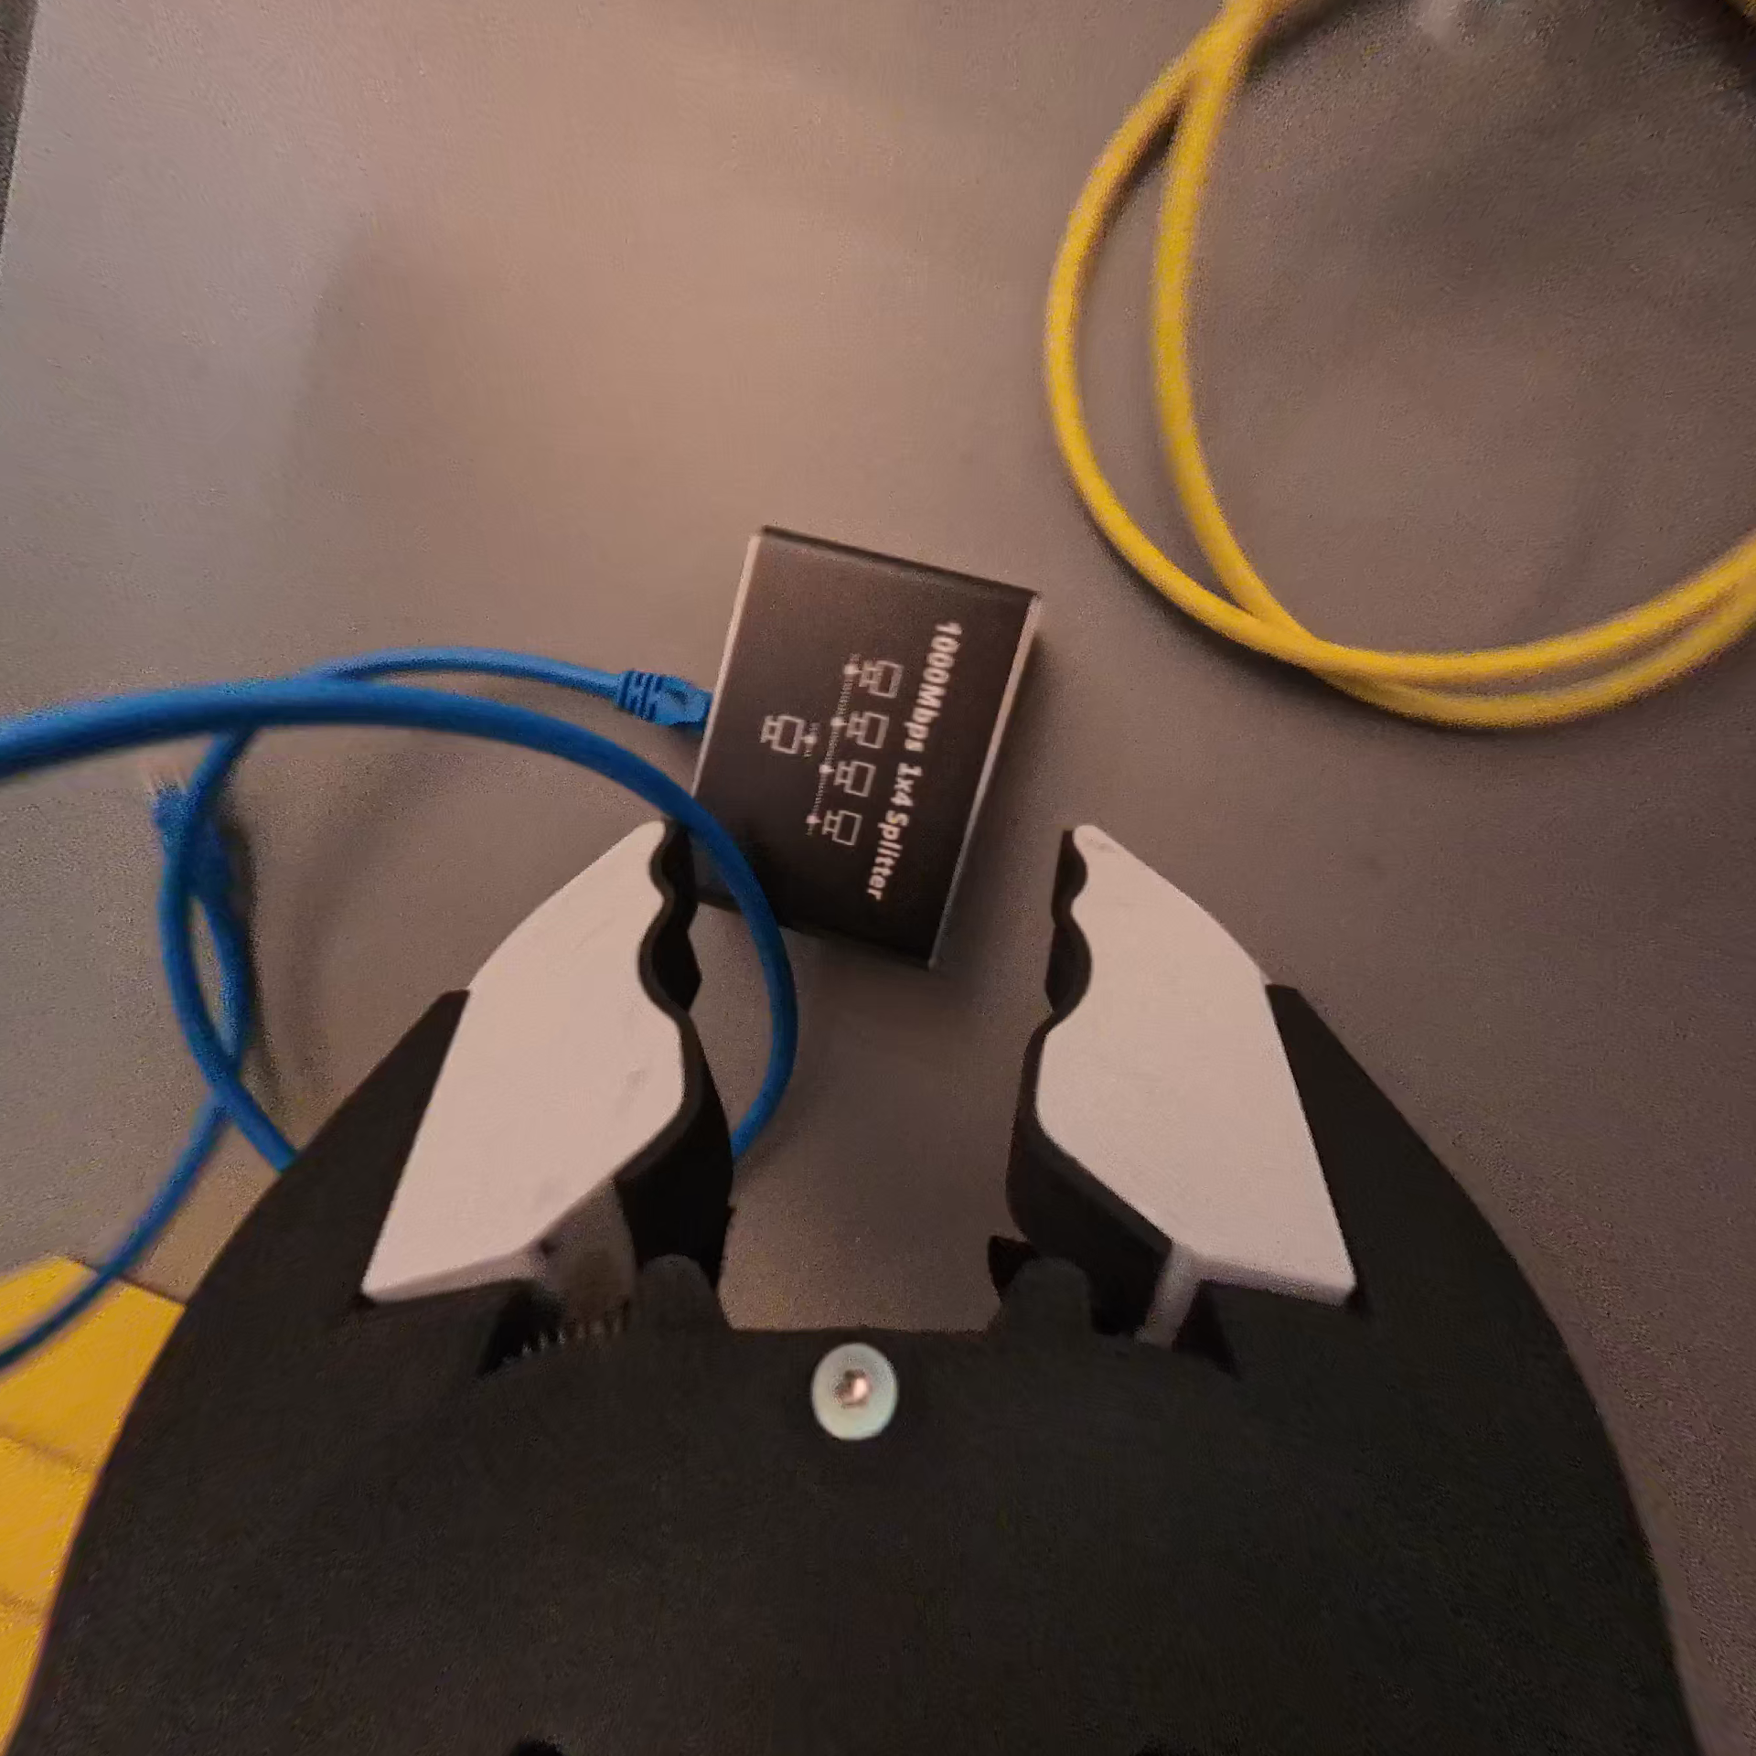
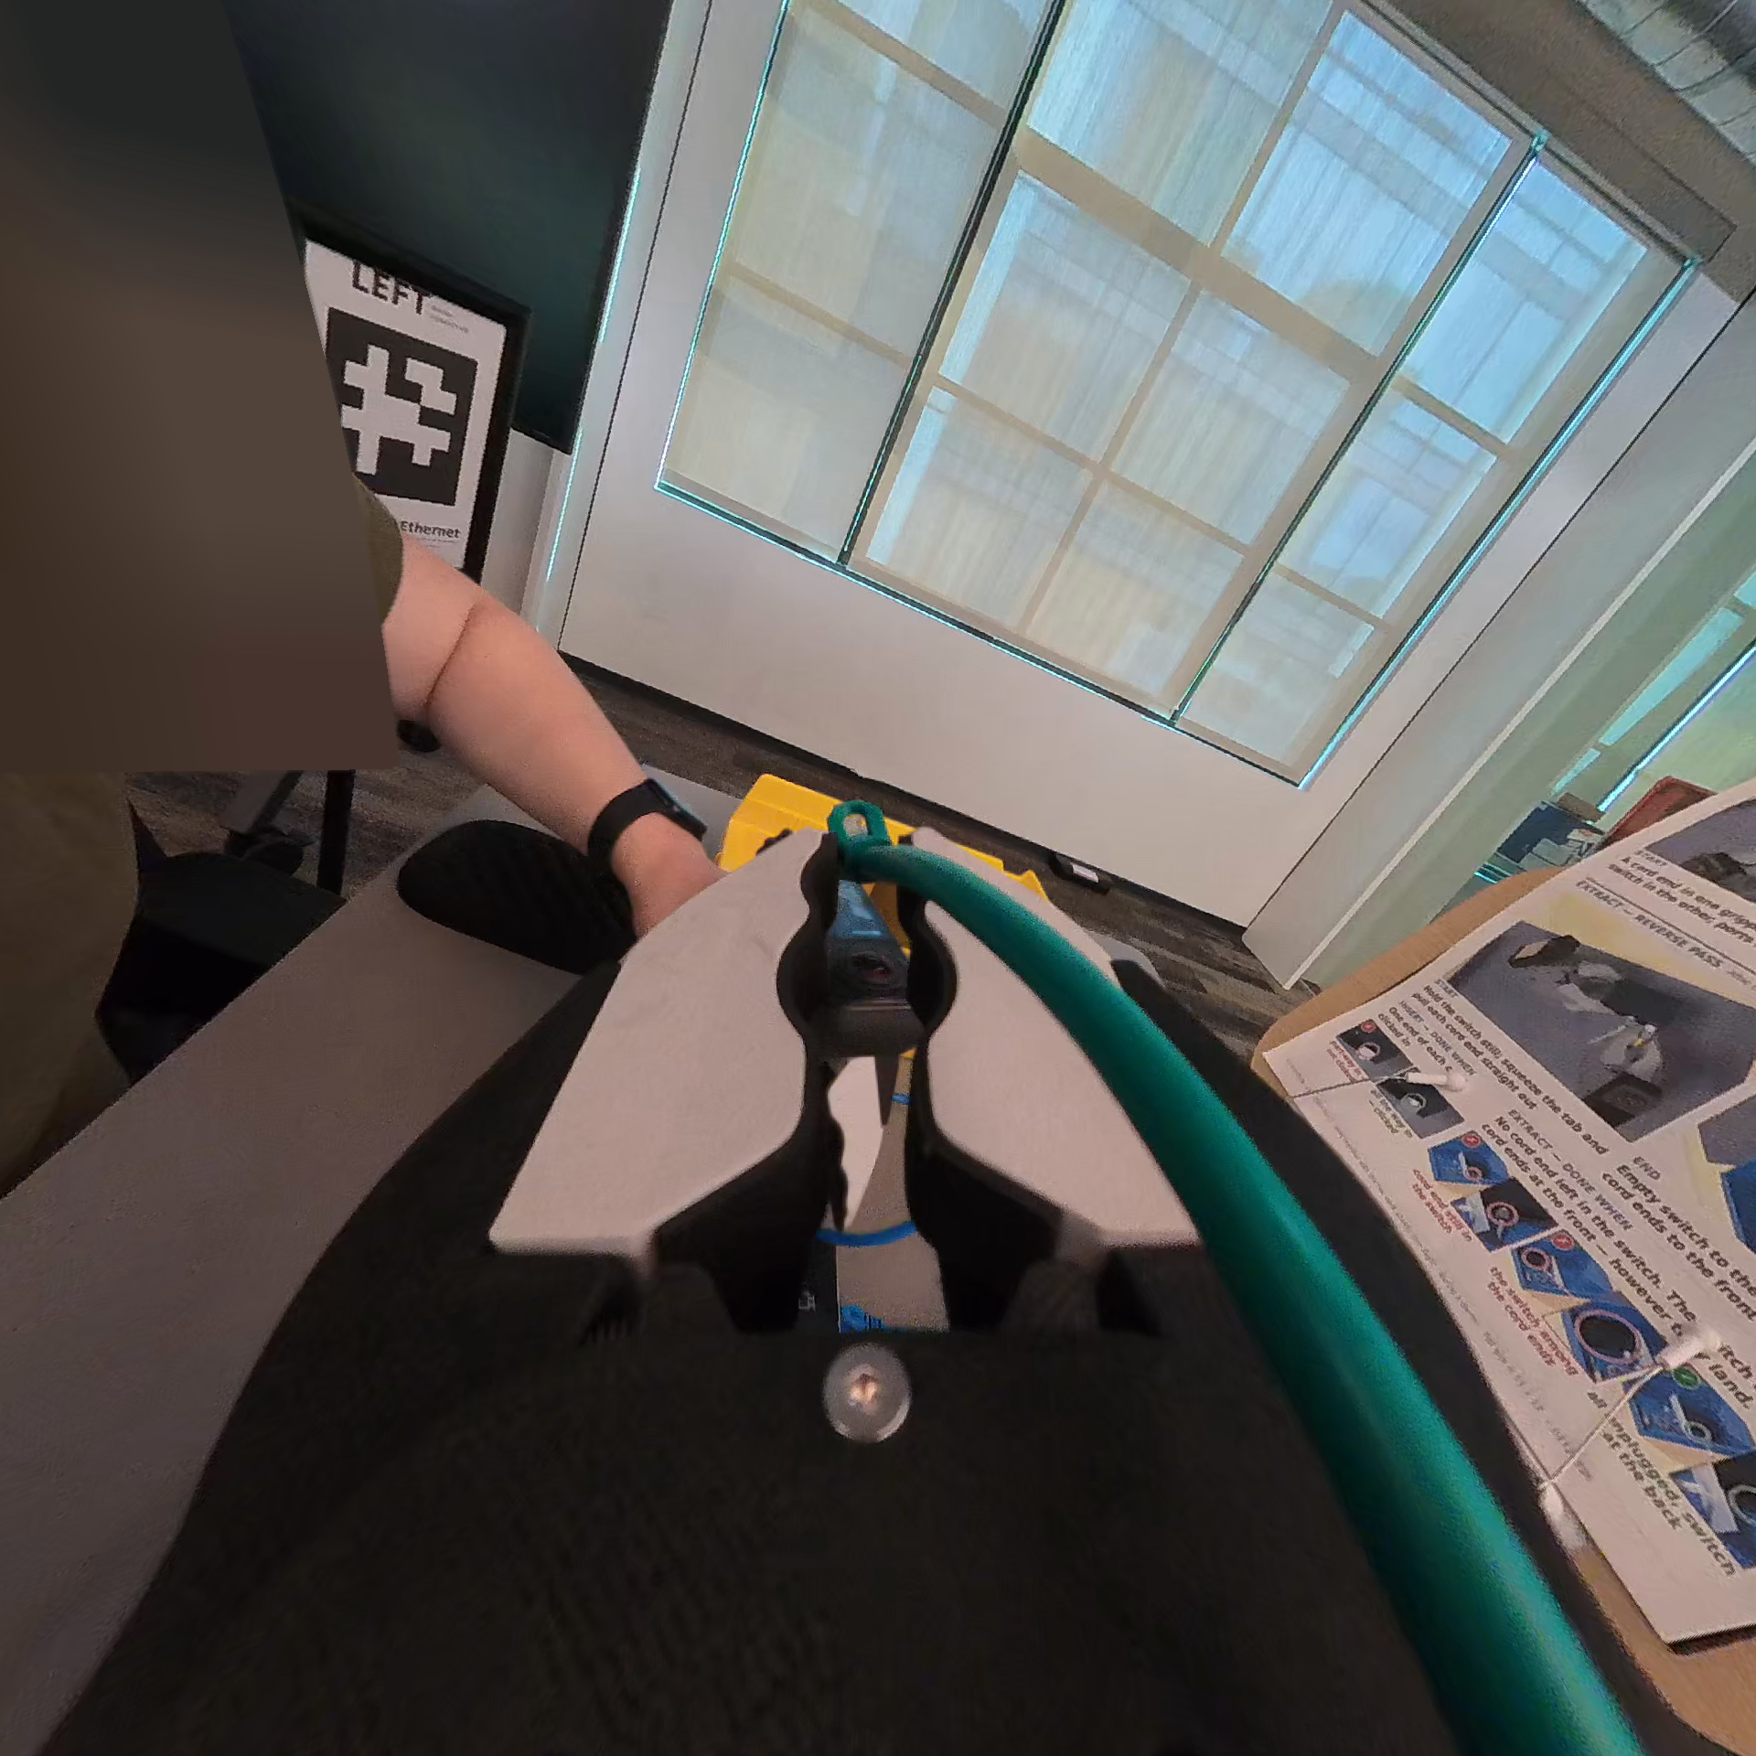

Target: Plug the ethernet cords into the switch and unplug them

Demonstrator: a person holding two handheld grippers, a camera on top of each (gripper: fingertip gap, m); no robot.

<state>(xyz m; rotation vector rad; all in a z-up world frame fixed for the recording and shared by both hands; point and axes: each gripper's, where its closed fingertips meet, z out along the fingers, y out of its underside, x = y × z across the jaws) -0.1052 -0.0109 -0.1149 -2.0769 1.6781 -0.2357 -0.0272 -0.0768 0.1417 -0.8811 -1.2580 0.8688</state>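
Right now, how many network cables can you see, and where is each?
3. The blue cable is plugged into the black switch; the yellow cable lies looped beside it; the green cable is clamped in the right gripper. Others may be hidden.

Bare table (image 1: 428, 333) lay open across the upper left; a blue cord (image 1: 532, 722) looped at left against the switch (image 1: 865, 741), crossing the approach, and a yellow cord (image 1: 1140, 494) filled the upper right
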